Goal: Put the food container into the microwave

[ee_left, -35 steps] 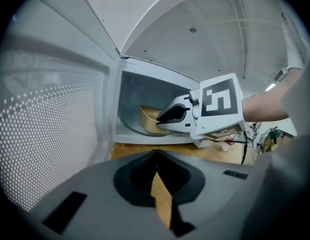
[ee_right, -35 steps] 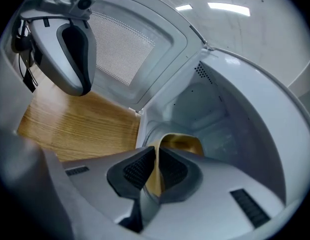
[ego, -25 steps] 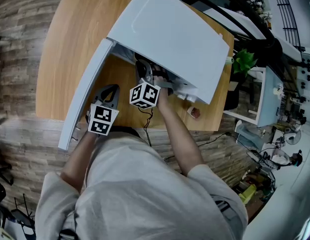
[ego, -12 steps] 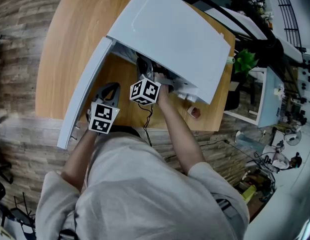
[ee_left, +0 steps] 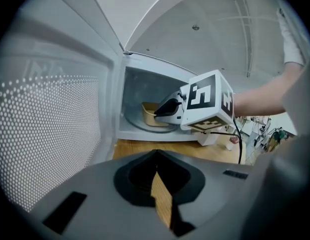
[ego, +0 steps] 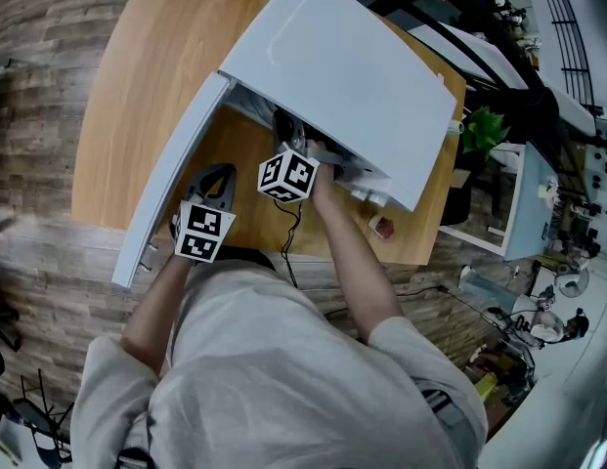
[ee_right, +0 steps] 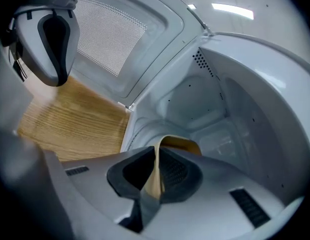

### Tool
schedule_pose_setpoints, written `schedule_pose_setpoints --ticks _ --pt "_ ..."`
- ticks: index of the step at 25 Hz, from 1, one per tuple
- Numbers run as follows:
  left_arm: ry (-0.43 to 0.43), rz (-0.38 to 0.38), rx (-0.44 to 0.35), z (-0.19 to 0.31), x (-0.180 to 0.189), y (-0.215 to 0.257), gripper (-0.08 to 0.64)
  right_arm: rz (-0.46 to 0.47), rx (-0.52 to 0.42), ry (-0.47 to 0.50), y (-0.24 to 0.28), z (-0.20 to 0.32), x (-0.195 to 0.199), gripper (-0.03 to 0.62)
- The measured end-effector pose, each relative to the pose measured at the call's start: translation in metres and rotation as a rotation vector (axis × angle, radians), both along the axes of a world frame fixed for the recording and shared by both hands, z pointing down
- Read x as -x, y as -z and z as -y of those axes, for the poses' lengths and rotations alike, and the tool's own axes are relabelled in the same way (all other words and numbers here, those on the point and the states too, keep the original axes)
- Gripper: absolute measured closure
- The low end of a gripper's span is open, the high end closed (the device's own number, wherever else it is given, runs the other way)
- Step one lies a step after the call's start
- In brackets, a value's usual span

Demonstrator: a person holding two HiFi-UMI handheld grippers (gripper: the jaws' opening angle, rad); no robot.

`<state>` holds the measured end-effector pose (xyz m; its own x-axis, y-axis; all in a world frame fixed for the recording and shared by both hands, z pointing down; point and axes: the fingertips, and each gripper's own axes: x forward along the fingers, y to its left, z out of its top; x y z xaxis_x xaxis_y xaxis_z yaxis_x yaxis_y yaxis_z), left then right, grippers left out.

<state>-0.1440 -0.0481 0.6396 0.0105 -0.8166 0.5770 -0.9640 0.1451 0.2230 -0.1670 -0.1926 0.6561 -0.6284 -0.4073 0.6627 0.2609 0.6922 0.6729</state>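
The white microwave (ego: 347, 76) stands on the wooden table (ego: 151, 57) with its door (ego: 171, 179) swung open to the left. A tan food container (ee_left: 151, 113) is inside the cavity, at the turntable; I cannot tell whether it rests on it. My right gripper (ee_right: 155, 176) is shut on the container's near rim (ee_right: 179, 145) and reaches into the cavity, its marker cube (ego: 286, 176) at the opening. My left gripper (ee_left: 159, 194) is shut and holds nothing. It hovers over the table in front of the open door, also showing as the left gripper (ee_right: 55, 44) in the right gripper view.
A small reddish-brown object (ego: 382, 226) lies on the table right of the microwave, near the front edge. A black cable (ego: 288, 228) hangs from the right gripper. A green plant (ego: 482, 125) and white furniture stand beyond the table's right side.
My right gripper has edged slightly farther into the microwave with the container. The left gripper has stayed where it was.
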Motion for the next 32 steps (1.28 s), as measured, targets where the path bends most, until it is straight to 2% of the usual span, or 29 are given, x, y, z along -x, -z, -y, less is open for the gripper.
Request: schedule_pose_setpoints --ticks 5,11,14,17,22,26,29,32 --pt "0.004 0.008 -0.004 0.0 0.0 0.002 0.548 0.023 0.016 -0.013 0.003 0.001 0.002 0.555" --pt "0.002 0.012 -0.005 0.002 -0.001 0.005 0.548 0.056 0.068 -0.035 0.005 -0.003 0.0 0.499" --pt "0.003 0.016 -0.002 0.0 -0.002 0.005 0.548 0.089 0.071 -0.042 0.009 -0.006 -0.004 0.495" --pt "0.001 0.017 0.001 0.0 -0.006 0.004 0.548 0.126 0.084 -0.05 0.014 -0.011 -0.013 0.505" --pt "0.003 0.017 0.009 0.001 -0.008 0.004 0.548 0.191 0.204 -0.095 0.02 -0.027 -0.023 0.528" --pt "-0.008 0.012 0.002 0.007 -0.012 0.006 0.548 0.205 0.216 -0.103 0.019 -0.038 -0.036 0.588" --pt "-0.026 0.02 0.008 0.006 -0.017 0.005 0.548 0.215 0.235 -0.115 0.017 -0.047 -0.047 0.588" --pt "-0.048 0.021 0.018 0.001 -0.025 -0.001 0.548 0.228 0.292 -0.141 0.014 -0.06 -0.062 0.588"
